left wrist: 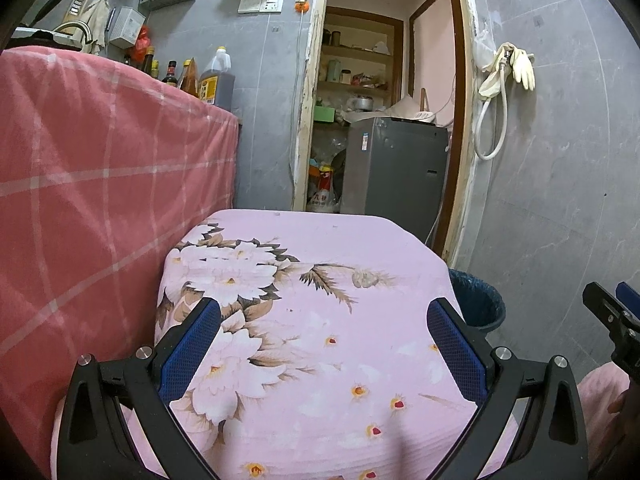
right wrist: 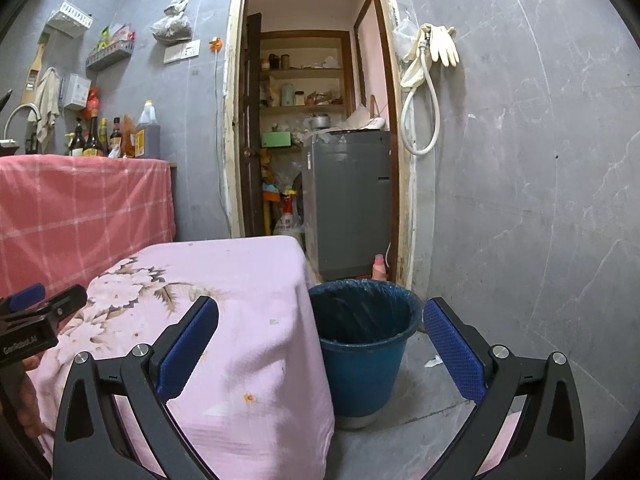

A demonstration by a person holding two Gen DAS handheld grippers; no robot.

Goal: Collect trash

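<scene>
Pink flowered cloth covers the table, its top bare of litter. Both the left gripper and the right gripper hover wide and empty. The lined blue bucket stands by the table's right edge, likely for easy dropping; a white scrap lies just beside it.

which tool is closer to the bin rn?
Right. The right tool hangs open just in front of the bin, nearly over its rim. The left tool is open over the floral cloth, with the bin off to its right.
</scene>
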